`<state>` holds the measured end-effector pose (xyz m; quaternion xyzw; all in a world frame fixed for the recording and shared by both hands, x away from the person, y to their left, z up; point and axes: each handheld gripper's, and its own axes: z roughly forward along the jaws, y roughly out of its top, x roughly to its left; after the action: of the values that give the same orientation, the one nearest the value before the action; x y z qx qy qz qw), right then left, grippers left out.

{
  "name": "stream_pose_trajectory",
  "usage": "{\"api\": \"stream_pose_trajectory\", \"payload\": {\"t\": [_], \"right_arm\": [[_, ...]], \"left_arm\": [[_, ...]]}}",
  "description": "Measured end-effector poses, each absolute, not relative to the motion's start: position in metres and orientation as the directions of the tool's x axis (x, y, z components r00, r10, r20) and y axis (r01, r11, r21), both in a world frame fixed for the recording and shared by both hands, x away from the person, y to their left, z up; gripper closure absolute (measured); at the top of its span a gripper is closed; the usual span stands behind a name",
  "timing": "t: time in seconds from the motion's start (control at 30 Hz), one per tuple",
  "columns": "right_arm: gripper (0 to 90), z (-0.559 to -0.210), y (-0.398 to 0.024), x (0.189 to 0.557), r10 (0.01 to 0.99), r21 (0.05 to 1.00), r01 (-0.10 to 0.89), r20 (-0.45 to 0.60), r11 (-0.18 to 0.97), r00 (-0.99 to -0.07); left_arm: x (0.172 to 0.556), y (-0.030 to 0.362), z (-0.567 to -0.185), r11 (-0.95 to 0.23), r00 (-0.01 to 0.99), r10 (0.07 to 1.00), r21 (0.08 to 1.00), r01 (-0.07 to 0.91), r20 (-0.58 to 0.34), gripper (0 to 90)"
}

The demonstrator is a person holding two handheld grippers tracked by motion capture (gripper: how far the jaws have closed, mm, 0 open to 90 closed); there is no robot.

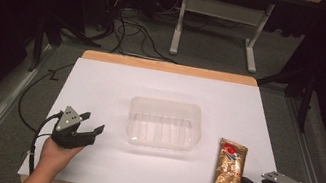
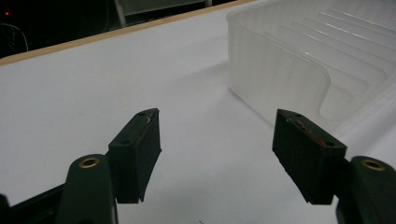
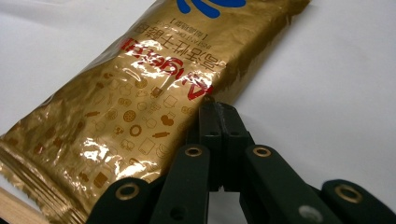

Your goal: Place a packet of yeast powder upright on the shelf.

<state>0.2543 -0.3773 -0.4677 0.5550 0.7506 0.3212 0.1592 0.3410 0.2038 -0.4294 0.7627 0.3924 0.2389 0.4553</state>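
white table top | grey floor | black cables | white stand

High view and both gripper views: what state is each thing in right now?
Clear plastic container: upright, empty, mid-table.
Gold snack packet: sealed, lying flat, right of the container.
Left hand-held gripper: jaws wide open, nothing between them, just short of the container.
Right hand-held gripper: jaws shut at the packet's edge; whether they pinch the foil is unclear.

A white sheet covers the wooden table, whose far edge stays bare. Beyond it lie grey carpet, tangled black cables and a white desk frame (the room is dark).
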Motion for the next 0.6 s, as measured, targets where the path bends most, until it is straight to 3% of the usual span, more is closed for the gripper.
{"api": "stream_pose_trajectory", "payload": {"t": [0.6], "right_arm": [[90.0, -0.467, -0.337, 0.277, 0.860, 0.650, 0.683, 0.088, 0.332, -0.502]], "left_arm": [[0.324, 0.224, -0.430, -0.265, 0.535, 0.844, 0.878, 0.399, 0.012, 32.7]]}}
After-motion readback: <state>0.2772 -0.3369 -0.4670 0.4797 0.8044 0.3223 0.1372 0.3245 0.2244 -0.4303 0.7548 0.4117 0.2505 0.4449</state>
